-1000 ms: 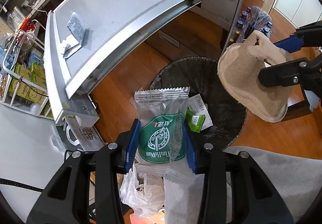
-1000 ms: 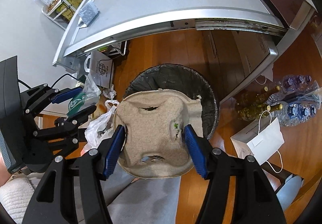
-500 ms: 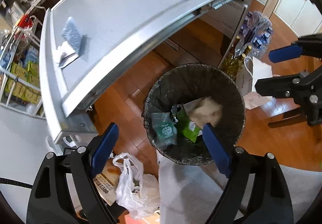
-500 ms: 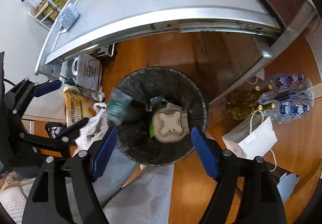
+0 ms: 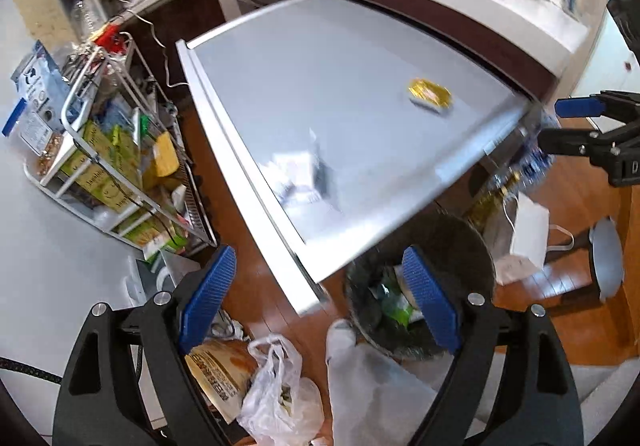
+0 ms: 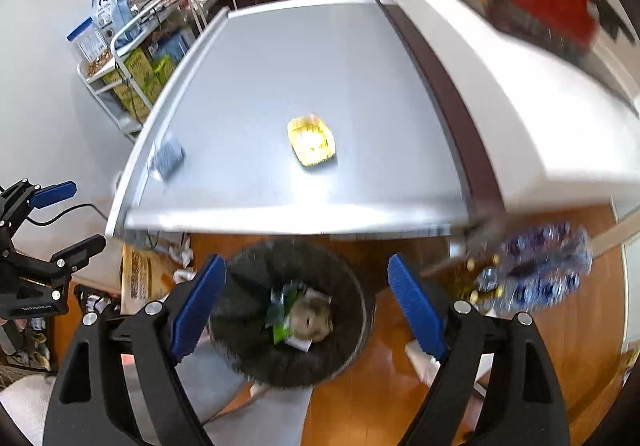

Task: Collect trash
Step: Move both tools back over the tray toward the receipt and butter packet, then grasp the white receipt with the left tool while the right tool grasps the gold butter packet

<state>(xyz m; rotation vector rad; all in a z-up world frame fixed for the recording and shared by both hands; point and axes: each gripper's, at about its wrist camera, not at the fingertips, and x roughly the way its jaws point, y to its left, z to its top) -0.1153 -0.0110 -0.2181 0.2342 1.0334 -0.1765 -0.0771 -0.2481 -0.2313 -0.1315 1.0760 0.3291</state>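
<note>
My left gripper (image 5: 318, 300) stands open and empty above the floor, between the grey table (image 5: 320, 65) and the black mesh bin (image 5: 472, 246). My right gripper (image 6: 307, 308) hangs over the bin (image 6: 248, 266), its jaws opening, nothing between them. In the bin lie a brown pulp cup carrier (image 6: 314, 320) and a green packet (image 6: 282, 326). On the table (image 6: 280, 65) rest a yellow-lidded tub (image 6: 312, 139) and a silvery sachet (image 6: 168, 155). The left wrist view shows the tub (image 5: 430, 95), blurred wrappers (image 5: 304, 173) and the right gripper (image 5: 568, 125) at the right edge.
A wire rack of boxes (image 5: 104, 165) stands left of the table. A white plastic bag (image 5: 276, 398) and a person's grey trouser leg (image 5: 368, 386) are near the bin. A bottle pack (image 6: 544, 270), a white paper bag (image 5: 528, 242) and a stool (image 5: 606, 262) lie right.
Both grippers let go: the green packet and the cup carrier dropped into the bin. Both jaws opened wide and both hands rose, tilting toward the table top.
</note>
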